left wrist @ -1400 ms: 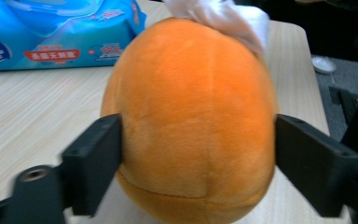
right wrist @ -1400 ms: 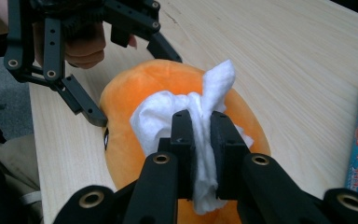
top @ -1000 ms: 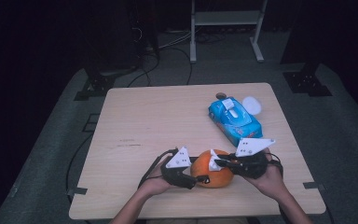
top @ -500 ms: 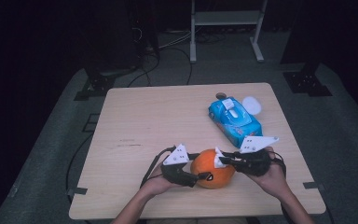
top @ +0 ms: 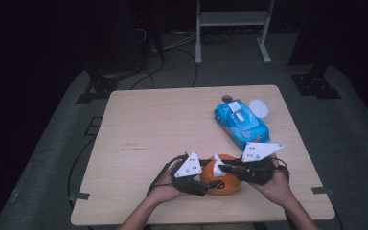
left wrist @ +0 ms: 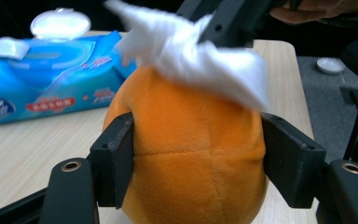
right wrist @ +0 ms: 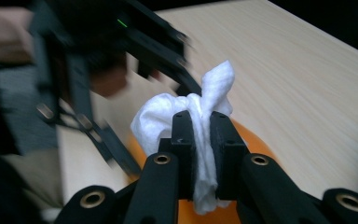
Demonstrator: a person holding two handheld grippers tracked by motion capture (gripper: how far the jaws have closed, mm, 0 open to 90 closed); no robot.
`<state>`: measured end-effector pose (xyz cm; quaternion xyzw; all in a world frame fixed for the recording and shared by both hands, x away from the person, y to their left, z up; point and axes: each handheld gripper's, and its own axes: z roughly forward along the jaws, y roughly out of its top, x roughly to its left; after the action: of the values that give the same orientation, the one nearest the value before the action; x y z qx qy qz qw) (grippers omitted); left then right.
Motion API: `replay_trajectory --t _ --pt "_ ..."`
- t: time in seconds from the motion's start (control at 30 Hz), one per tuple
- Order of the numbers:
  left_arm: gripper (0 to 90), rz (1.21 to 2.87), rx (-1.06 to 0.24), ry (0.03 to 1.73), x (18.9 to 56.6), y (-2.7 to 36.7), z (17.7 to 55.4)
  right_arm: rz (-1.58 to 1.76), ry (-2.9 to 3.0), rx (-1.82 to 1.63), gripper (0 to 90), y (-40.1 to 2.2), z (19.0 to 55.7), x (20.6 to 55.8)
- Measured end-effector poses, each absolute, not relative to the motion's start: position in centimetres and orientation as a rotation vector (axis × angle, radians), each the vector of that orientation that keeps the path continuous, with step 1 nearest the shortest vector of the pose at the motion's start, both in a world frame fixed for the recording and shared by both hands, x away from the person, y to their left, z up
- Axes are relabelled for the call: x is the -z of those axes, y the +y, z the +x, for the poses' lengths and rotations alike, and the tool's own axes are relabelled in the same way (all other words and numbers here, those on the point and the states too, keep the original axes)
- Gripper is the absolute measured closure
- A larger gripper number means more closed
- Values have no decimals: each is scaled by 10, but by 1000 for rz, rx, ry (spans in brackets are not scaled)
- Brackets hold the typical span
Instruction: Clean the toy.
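An orange plush ball (top: pixel 226 184) rests on the wooden table (top: pixel 148 124) near its front edge. My left gripper (top: pixel 207 184) comes at it from the left. Its pads (left wrist: pixel 116 158) press on both sides of the ball (left wrist: pixel 191 154). These jaws have just been opening a little, with the ball still between them. My right gripper (top: pixel 223 167) reaches in from the right, shut on a crumpled white wipe (top: pixel 217 167). The wipe (left wrist: pixel 191 60) lies against the top of the ball. In the right gripper view the wipe (right wrist: pixel 209 88) is pinched between my right gripper's (right wrist: pixel 203 135) pads.
A blue pack of wet wipes (top: pixel 242 122) lies at the back right of the table with its white lid (top: pixel 258 108) flipped open. A small dark round thing (top: pixel 227 98) sits just behind it. Dark floor, cables and a stand surround the table.
Both hands stay at nearly the same spot by the ball. The wipe has shifted slightly on top of it.
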<state>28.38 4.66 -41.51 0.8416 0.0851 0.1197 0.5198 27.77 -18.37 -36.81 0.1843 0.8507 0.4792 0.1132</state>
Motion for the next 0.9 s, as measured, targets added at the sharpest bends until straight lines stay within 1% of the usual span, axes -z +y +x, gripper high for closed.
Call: replay_trajectory --t 0.07,0.13,0.33,0.4,0.6,0.67,0.9 --pt "322 2046 -321 172 415 45 281 486 2516 -1372 805 -172 274 367" --pt "328 2037 -310 181 416 47 281 469 2517 -1345 804 -170 273 366" --pt "324 2020 -293 203 418 48 283 586 2475 -1302 804 -199 284 366" --pt "320 2010 -289 208 418 46 283 603 2475 -1317 805 -202 285 367" --pt "312 2033 -308 189 419 41 280 497 2517 -1332 805 -169 273 371" --pt "318 2031 -310 187 419 42 279 491 2517 -1330 807 -167 273 370" --pt "312 2007 -283 212 423 45 284 630 2467 -1333 805 -203 288 372"
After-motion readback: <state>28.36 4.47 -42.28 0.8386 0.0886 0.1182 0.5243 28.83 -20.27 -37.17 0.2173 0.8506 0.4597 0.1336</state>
